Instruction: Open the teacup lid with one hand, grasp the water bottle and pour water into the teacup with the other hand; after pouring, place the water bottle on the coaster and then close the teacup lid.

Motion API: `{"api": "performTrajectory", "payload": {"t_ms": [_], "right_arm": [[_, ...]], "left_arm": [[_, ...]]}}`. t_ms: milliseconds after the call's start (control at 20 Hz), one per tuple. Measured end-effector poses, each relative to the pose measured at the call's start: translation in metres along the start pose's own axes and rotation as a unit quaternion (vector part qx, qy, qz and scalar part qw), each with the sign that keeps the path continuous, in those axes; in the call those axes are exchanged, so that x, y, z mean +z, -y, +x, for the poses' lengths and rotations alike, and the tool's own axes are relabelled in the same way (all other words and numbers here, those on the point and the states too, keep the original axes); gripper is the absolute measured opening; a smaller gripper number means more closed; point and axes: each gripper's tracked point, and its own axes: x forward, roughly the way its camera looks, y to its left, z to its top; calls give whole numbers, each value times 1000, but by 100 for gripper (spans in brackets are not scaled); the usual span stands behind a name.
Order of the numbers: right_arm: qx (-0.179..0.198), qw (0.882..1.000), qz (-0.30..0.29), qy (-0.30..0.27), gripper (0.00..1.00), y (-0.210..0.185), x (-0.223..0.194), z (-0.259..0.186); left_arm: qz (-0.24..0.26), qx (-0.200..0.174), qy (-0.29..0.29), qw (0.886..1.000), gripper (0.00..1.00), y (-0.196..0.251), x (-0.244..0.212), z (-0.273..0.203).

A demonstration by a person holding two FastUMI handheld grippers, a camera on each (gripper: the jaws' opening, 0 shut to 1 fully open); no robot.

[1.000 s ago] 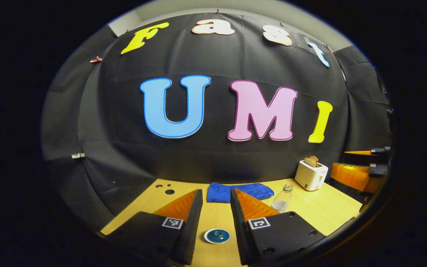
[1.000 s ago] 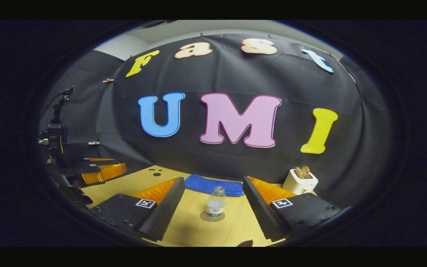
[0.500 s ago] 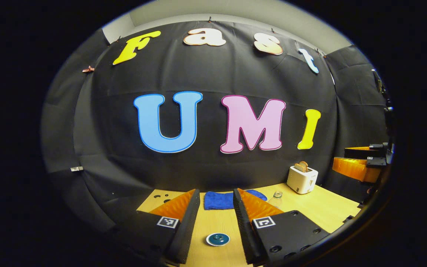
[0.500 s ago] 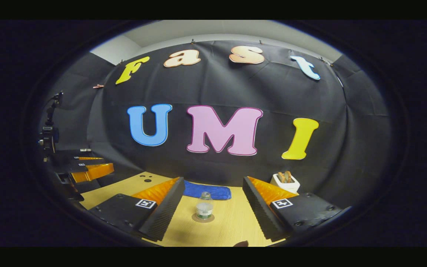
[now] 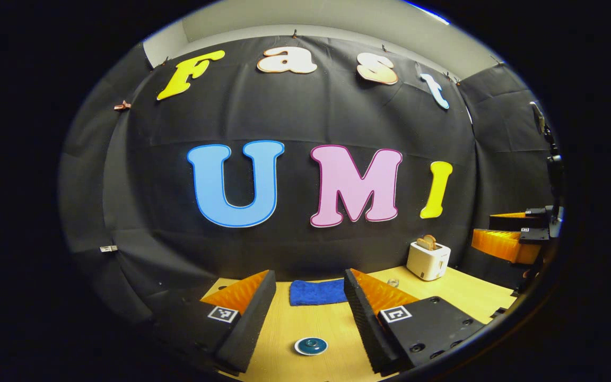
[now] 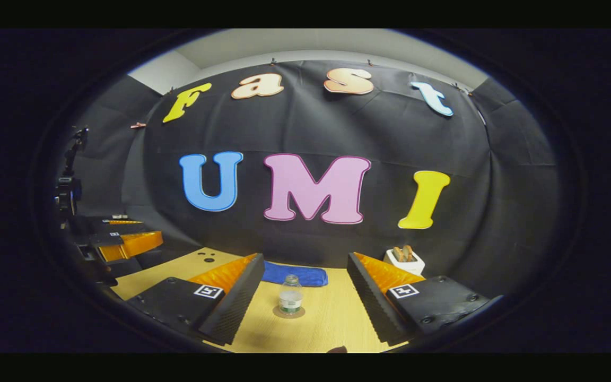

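Water bottle (image 6: pixel 290 295): small clear plastic, upright on a round coaster (image 6: pixel 289 312) mid-counter, uncapped, some water low in it. Judged light, thin-walled, likely to dent and slip; best taken at mid-body with moderate squeeze and kept upright.

Teacup lid (image 5: pixel 311 346): dark teal with a centre knob, near the counter's front edge. Judged hard, glazed, breakable; take hold at the knob.

Left hand-held gripper (image 5: pixel 308 313): fingers wide apart, empty, above the lid. Right hand-held gripper (image 6: pixel 301 300): fingers wide apart, empty, bottle between them but untouched.

Blue cloth (image 6: pixel 295 275) and toaster (image 5: pixel 428 259) toward the counter's back edge (image 5: pixel 459 297).
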Motion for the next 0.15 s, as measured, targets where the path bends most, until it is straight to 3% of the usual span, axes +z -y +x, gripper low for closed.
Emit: {"api": "performTrajectory", "payload": {"t_ms": [150], "right_arm": [[-2, 1000, -1, 0, 97, 1, 1, 1]], "left_arm": [[0, 1, -4, 1000, 84, -3, -2, 2]]}}
